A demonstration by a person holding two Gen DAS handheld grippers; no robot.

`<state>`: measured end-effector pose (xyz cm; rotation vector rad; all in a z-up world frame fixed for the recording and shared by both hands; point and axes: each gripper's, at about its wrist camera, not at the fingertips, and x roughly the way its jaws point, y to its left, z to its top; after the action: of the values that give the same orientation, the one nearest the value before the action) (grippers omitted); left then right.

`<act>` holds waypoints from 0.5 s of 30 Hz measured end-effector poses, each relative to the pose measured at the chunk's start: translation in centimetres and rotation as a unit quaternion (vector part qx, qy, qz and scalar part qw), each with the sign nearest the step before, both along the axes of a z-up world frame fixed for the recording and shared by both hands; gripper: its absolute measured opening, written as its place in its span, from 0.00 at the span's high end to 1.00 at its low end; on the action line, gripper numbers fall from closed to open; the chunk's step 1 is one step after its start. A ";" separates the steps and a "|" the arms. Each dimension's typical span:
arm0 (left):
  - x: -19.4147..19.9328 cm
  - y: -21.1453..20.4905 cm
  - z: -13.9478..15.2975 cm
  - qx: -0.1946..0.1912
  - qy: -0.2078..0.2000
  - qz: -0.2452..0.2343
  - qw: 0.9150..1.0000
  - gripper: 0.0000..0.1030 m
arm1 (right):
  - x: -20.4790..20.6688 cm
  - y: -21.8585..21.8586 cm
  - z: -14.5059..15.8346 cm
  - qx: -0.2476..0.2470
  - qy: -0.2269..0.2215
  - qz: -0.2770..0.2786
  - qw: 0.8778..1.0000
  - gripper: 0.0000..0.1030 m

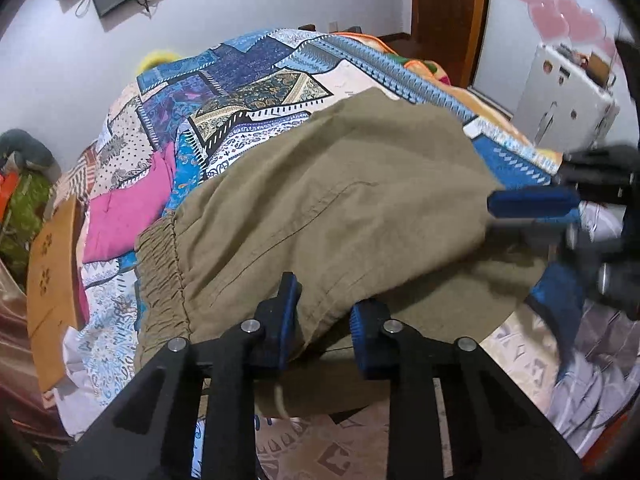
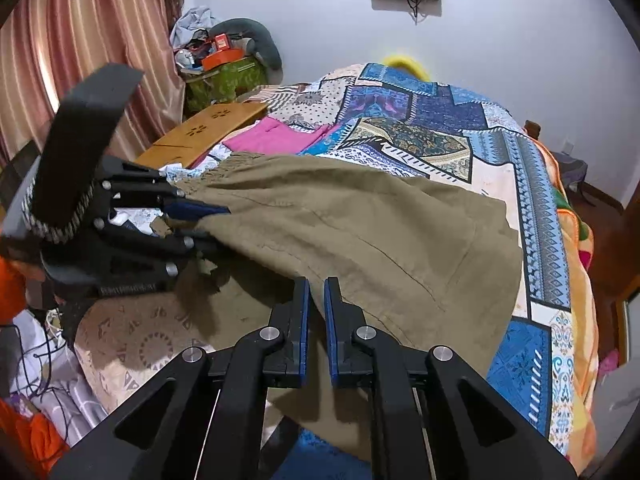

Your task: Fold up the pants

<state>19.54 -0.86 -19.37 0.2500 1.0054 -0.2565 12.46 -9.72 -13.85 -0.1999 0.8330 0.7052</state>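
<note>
Olive-khaki pants (image 1: pixel 340 184) lie across the near edge of a bed, with the gathered elastic waistband (image 1: pixel 160 272) to the left. My left gripper (image 1: pixel 326 316) is shut on a thick fold of the pants just right of the waistband, and cloth fills the gap between its blue pads. The right wrist view shows this gripper (image 2: pixel 200 226) at the left, holding the waistband end (image 2: pixel 224 168) raised. My right gripper (image 2: pixel 317 304) is shut on the near edge of the pants (image 2: pixel 360 224), its pads almost together. Its blue fingers (image 1: pixel 532 205) show blurred at the far right of the left wrist view.
A patchwork bedcover (image 2: pixel 420 120) covers the bed. A pink cloth (image 2: pixel 272 136) and a wooden board (image 2: pixel 200 132) lie beyond the waistband. Striped curtains (image 2: pixel 80 40) and a cluttered green box (image 2: pixel 224 80) stand left. A white cabinet (image 1: pixel 560 92) and wooden door (image 1: pixel 448 12) are right.
</note>
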 end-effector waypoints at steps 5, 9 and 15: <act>0.7 0.5 0.9 -0.030 0.009 0.011 0.999 0.76 | -0.9 0.6 0.0 -0.005 -0.027 0.003 1.000 0.55; 1.1 0.5 1.5 -0.040 0.007 0.015 0.999 0.76 | -0.5 1.7 -0.8 -0.028 -0.026 0.004 0.999 0.55; 0.9 0.3 2.1 -0.043 0.003 0.010 0.999 0.76 | 0.8 1.9 -2.3 -0.054 -0.034 -0.029 0.998 0.58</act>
<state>20.45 -0.54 -17.27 0.1608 0.9997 -0.2825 13.27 -7.79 -16.16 -0.2939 0.8089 0.5959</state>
